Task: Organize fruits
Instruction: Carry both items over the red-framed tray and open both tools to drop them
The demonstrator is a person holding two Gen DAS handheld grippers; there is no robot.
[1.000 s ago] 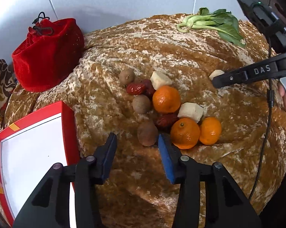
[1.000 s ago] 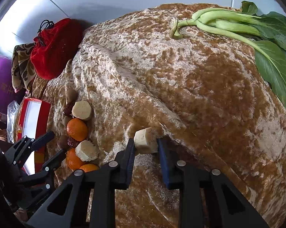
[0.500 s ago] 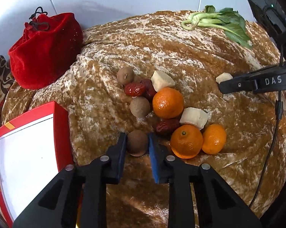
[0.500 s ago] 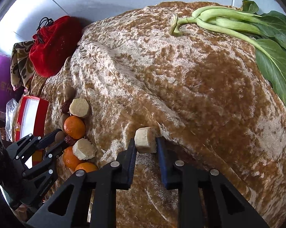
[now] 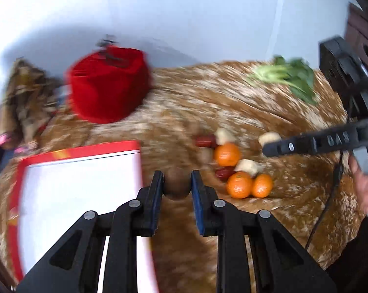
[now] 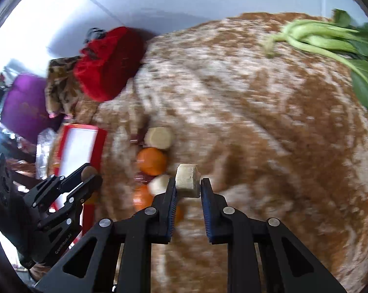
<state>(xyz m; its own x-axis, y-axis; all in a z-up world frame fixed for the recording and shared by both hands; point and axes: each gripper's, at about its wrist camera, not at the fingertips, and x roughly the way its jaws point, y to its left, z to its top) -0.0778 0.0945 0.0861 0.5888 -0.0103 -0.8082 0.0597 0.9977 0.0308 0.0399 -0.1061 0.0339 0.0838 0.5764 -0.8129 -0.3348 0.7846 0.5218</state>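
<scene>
My left gripper (image 5: 177, 183) is shut on a round brown fruit (image 5: 177, 188), held above the cloth next to the red-rimmed white tray (image 5: 86, 150). My right gripper (image 6: 188, 181) grips a pale cut chunk (image 6: 186, 173), its jaws squeezing the last bit closed; the chunk is raised off the cloth. To the right of the left gripper lies the heap: three oranges (image 5: 226, 154), red dates (image 5: 205, 141) and pale chunks (image 5: 248, 166). In the right wrist view the left gripper (image 6: 89, 173) shows at lower left with the brown fruit. Both views are motion-blurred.
A gold-brown velvet cloth (image 5: 208, 102) covers the table. A red velvet pouch (image 5: 108, 85) stands at the back left, with patterned fabric (image 5: 27, 102) beside it. Leafy greens (image 6: 330, 41) lie at the back right. A purple bag (image 6: 25, 102) sits past the table's left edge.
The left gripper closed on the brown fruit and lifted it up and left toward the tray. The right gripper tightened on the pale chunk and raised it off the cloth.
</scene>
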